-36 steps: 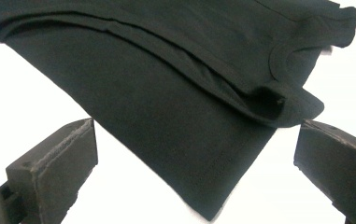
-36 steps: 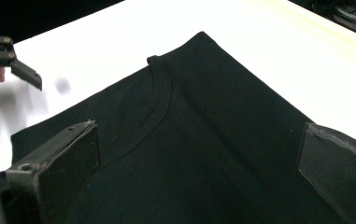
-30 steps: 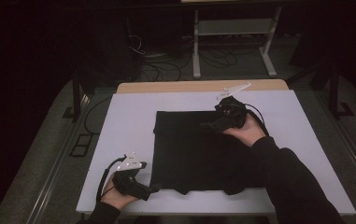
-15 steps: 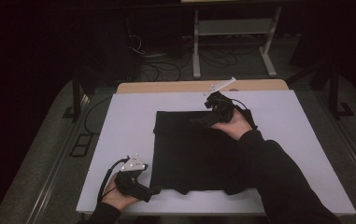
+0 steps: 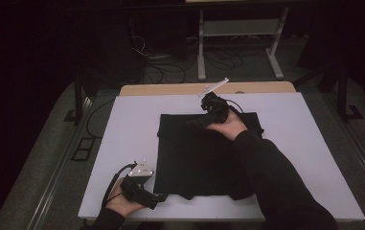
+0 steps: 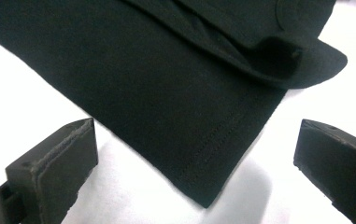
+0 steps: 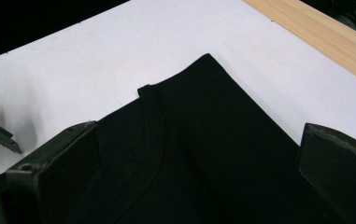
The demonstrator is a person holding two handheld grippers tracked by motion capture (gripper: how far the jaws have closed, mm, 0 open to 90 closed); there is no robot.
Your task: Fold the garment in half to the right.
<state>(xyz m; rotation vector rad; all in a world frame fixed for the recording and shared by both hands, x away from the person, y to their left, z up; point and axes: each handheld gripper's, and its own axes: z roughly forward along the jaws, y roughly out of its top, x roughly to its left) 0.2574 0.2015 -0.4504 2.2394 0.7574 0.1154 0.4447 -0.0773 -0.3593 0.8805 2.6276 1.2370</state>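
A: Left tongs (image 5: 157, 198) at the near left corner of the tabletop (image 5: 122, 129), low, held in a hand (image 5: 122, 203). Jaws spread wide, pinching nothing.

B: Confirmed from the left gripper view: left tongs (image 6: 194, 163) open, one jaw on each side of the shirt's corner, white tabletop (image 6: 21, 88) under both. No contact with cloth visible.

A: Black shirt (image 5: 199, 153) flat in the middle of the tabletop, roughly square, folded. Near left corner just beside the left tongs.

B: Stitched hem along that corner of the shirt (image 6: 166, 93); a folded layer on top farther off, edge curled up.

A: Right tongs (image 5: 197, 120) over the far edge of the shirt, right hand (image 5: 225, 127) resting on the cloth, dark sleeve (image 5: 276, 177) running back across the shirt's right side.

B: Right gripper view: right tongs (image 7: 194, 154) spread as well, jaws wide apart above the shirt (image 7: 203, 140). Collar seam curving between them. Touching the cloth or just above, cannot tell.

A: Wooden strip (image 5: 170, 89) along the far edge of the tabletop, beyond the shirt.

B: Same strip (image 7: 316, 32) at upper right, well apart from the cloth.
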